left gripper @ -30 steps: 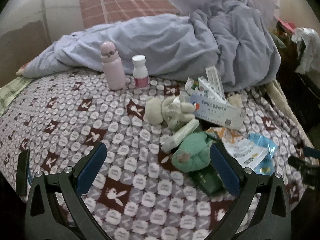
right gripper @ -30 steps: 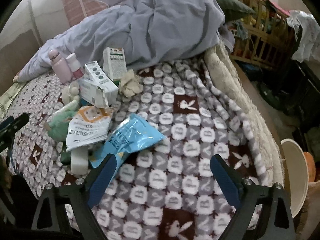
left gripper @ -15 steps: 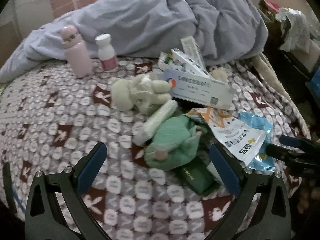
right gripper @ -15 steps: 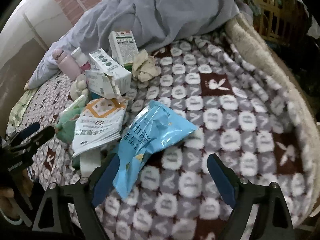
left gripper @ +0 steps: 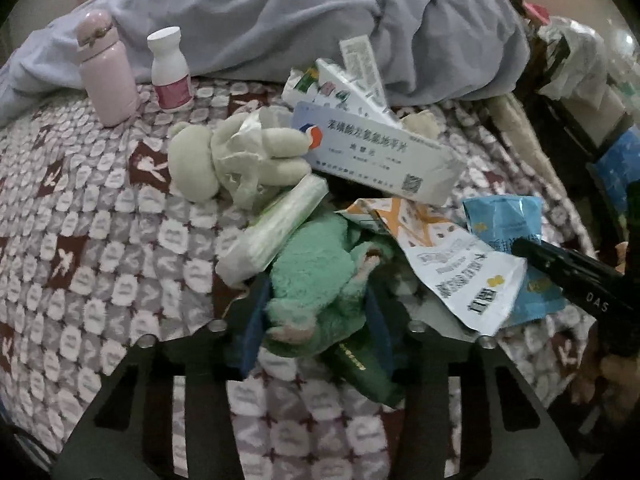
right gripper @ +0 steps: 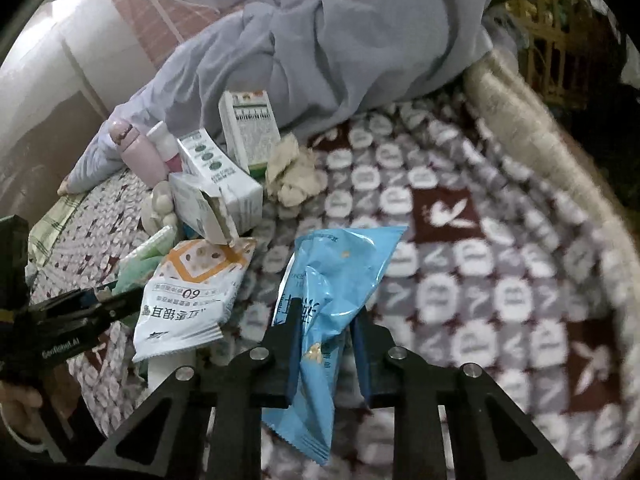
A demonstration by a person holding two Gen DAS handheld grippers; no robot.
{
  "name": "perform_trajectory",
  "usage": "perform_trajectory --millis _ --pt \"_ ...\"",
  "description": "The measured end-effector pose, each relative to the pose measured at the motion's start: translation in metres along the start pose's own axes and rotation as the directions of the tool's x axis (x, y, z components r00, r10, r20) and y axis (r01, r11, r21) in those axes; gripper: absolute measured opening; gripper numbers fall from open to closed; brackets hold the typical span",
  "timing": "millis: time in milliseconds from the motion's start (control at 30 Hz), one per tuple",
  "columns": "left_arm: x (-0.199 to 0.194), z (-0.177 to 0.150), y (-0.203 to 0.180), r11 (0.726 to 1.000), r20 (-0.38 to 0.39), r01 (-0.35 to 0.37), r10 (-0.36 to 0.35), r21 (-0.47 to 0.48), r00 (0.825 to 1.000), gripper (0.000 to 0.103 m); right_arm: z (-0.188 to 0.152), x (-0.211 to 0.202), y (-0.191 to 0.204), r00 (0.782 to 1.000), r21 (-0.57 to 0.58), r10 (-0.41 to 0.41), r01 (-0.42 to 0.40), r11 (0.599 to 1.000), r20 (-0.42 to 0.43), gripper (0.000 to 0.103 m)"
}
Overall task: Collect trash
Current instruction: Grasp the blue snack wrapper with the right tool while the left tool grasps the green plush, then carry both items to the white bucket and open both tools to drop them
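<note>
Right gripper (right gripper: 326, 340): jaws just closed, clamped on the crinkly blue foil wrapper (right gripper: 336, 276); its lower end hangs bunched between the pads, the rest lies flat on the bed blanket (right gripper: 472, 264), a fuzzy fleece with rabbit and oval print. Left gripper (left gripper: 316, 316): jaws just narrowed around the fluffy green plush toy (left gripper: 320, 276), pads pressing its sides; a dark green booklet (left gripper: 362, 368) lies under it. Just beside: white-orange glossy snack pouch (left gripper: 452, 264), partly overlapping the blue wrapper, and a soft rolled plastic pack (left gripper: 276, 228) leaning on the plush. Further back: beige plush toy (left gripper: 236, 156), then a long flat white medicine box (left gripper: 384, 152), with more cardboard cartons (right gripper: 224, 184) behind it, one with its flap torn open, and a crumpled beige tissue wad (right gripper: 294, 176) beside them. Far: smooth pink flask (left gripper: 108, 72) and white pill bottle (left gripper: 170, 70), both upright, close together, against the rumpled grey-lilac duvet (left gripper: 304, 12).
</note>
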State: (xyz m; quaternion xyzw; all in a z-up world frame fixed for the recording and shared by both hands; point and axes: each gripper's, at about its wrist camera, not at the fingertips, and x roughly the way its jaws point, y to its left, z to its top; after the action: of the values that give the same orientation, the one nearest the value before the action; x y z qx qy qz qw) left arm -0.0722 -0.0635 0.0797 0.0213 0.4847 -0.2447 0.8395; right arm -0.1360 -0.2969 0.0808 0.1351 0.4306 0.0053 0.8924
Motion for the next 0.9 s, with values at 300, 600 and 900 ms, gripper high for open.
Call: perform_trajectory --millis 300,600,900 --pt "-0.065 0.009 -0.012 0.999 0.095 0.035 -0.035 -0.001 0.995 0.038 0.003 -0.057 -0.012 0.995 0.004 0.02 -0.021 1.0 0.103 0.021" --pt "-0.1 0.03 -0.081 0.986 0.167 0.151 -0.161 0.07 0.973 0.038 -0.004 -0.104 -0.042 0.984 0.051 0.003 -0.012 0.999 0.181 0.021" --pt "-0.076 0.041 -0.192 0.949 0.111 0.254 -0.278 0.185 0.954 0.038 -0.022 -0.161 -0.114 0.957 0.15 -0.15 0.116 0.982 0.248 0.021"
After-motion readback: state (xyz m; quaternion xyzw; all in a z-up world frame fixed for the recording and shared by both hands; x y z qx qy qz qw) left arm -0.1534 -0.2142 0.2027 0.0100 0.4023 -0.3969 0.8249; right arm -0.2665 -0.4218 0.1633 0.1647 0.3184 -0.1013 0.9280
